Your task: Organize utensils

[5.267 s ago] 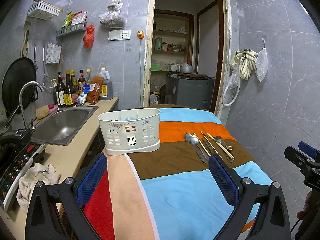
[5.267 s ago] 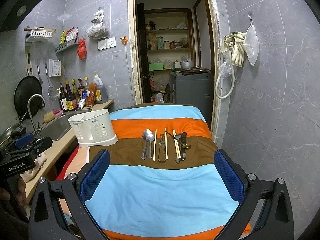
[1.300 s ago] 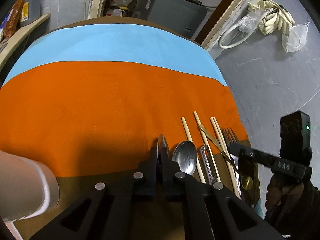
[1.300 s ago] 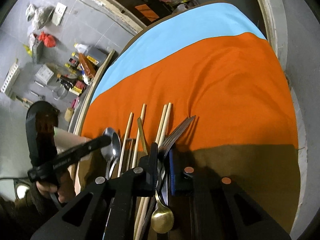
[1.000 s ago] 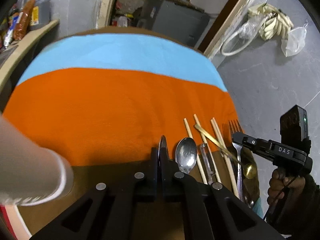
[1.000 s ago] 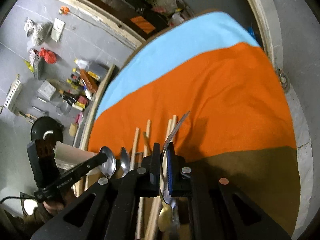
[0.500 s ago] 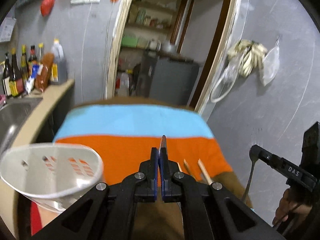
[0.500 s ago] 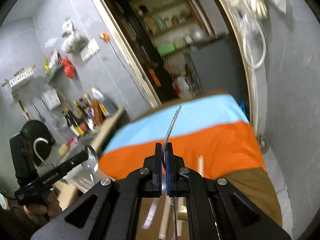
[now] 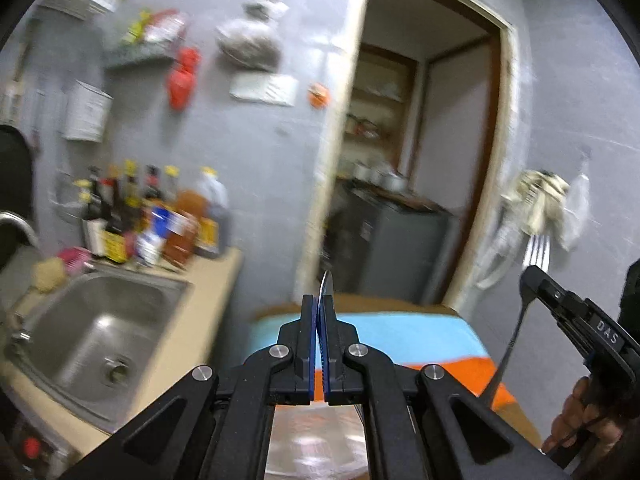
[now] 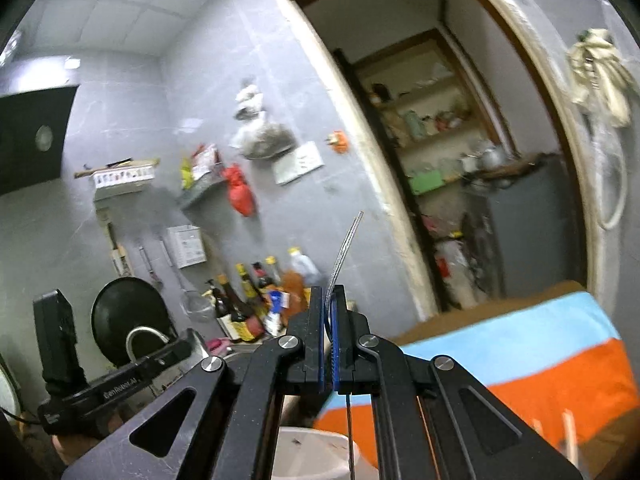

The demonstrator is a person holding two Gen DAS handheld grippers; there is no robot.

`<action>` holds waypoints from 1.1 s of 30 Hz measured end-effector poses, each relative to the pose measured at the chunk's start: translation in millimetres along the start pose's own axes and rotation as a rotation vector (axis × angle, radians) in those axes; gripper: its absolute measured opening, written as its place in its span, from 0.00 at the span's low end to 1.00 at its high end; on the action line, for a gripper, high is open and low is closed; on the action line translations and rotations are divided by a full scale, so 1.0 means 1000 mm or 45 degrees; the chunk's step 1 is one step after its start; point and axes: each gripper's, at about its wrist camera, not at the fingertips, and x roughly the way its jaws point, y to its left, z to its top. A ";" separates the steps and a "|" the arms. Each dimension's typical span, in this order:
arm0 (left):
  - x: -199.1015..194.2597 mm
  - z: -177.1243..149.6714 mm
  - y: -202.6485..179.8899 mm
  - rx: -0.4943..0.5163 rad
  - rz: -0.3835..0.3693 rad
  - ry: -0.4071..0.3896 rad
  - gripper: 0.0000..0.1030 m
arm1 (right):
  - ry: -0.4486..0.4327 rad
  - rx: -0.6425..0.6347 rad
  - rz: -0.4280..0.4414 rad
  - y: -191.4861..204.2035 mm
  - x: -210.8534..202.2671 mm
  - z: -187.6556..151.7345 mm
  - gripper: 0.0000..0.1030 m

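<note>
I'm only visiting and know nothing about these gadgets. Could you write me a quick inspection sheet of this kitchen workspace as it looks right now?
Surface: striped cloth on the table.
Job's things: spoon and fork both lifted; white holder below; chopsticks on the cloth.
Clutter: bottles beside the sink.
Grippers: left gripper shut on the spoon; right gripper shut on the fork.
Cables: nothing seen.
Surroundings: grey tiled wall, open doorway.

Both handheld tools are matte black angular frames with triangular cut-outs, round silver screws and blue ridged pads, the left gripper (image 9: 319, 312) bearing pale "GenRobot.AI" lettering and the right gripper (image 10: 329, 308) white "DAS" lettering.
</note>
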 end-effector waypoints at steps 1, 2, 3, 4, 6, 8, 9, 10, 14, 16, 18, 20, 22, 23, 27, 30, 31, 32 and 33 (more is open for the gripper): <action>-0.001 0.003 0.010 -0.002 0.039 -0.025 0.02 | -0.001 -0.012 0.005 0.006 0.006 -0.006 0.03; -0.001 0.004 0.018 0.003 0.079 -0.046 0.02 | 0.003 -0.028 0.005 0.012 0.016 -0.011 0.03; -0.001 0.004 0.024 0.014 0.112 -0.061 0.02 | 0.007 -0.037 0.007 0.017 0.024 -0.017 0.03; 0.002 0.004 0.029 0.026 0.145 -0.076 0.02 | 0.012 -0.037 0.012 0.017 0.026 -0.023 0.03; 0.007 0.000 0.037 0.038 0.184 -0.098 0.02 | 0.037 -0.028 0.018 0.016 0.035 -0.036 0.03; 0.018 -0.006 0.043 0.057 0.212 -0.112 0.02 | 0.069 -0.038 0.016 0.016 0.044 -0.051 0.03; 0.020 -0.009 0.044 0.069 0.220 -0.115 0.02 | 0.086 -0.046 0.010 0.015 0.047 -0.057 0.03; 0.024 -0.013 0.044 0.088 0.229 -0.116 0.02 | 0.107 -0.054 0.004 0.015 0.051 -0.064 0.03; 0.041 -0.034 0.040 0.131 0.222 -0.099 0.02 | 0.169 -0.088 -0.025 0.011 0.055 -0.085 0.03; 0.046 -0.044 0.037 0.149 0.220 -0.088 0.02 | 0.195 -0.091 -0.040 0.008 0.056 -0.092 0.03; 0.052 -0.053 0.035 0.160 0.224 -0.071 0.02 | 0.222 -0.087 -0.057 0.003 0.057 -0.099 0.03; 0.055 -0.060 0.033 0.167 0.224 -0.057 0.02 | 0.240 -0.082 -0.067 -0.001 0.055 -0.102 0.03; 0.058 -0.066 0.033 0.172 0.224 -0.035 0.03 | 0.262 -0.068 -0.070 -0.006 0.053 -0.105 0.03; 0.058 -0.068 0.032 0.172 0.220 -0.023 0.03 | 0.275 -0.063 -0.072 -0.007 0.052 -0.107 0.03; 0.058 -0.069 0.039 0.111 0.131 0.055 0.04 | 0.325 -0.042 -0.078 -0.010 0.048 -0.110 0.04; 0.057 -0.069 0.046 0.008 0.035 0.122 0.05 | 0.343 -0.032 -0.084 -0.011 0.042 -0.111 0.05; 0.056 -0.069 0.048 -0.015 0.013 0.140 0.07 | 0.341 -0.028 -0.085 -0.012 0.039 -0.109 0.10; 0.055 -0.069 0.049 -0.032 -0.011 0.152 0.10 | 0.337 -0.025 -0.088 -0.012 0.035 -0.107 0.13; 0.055 -0.071 0.049 -0.043 -0.029 0.158 0.17 | 0.333 -0.020 -0.088 -0.013 0.032 -0.105 0.20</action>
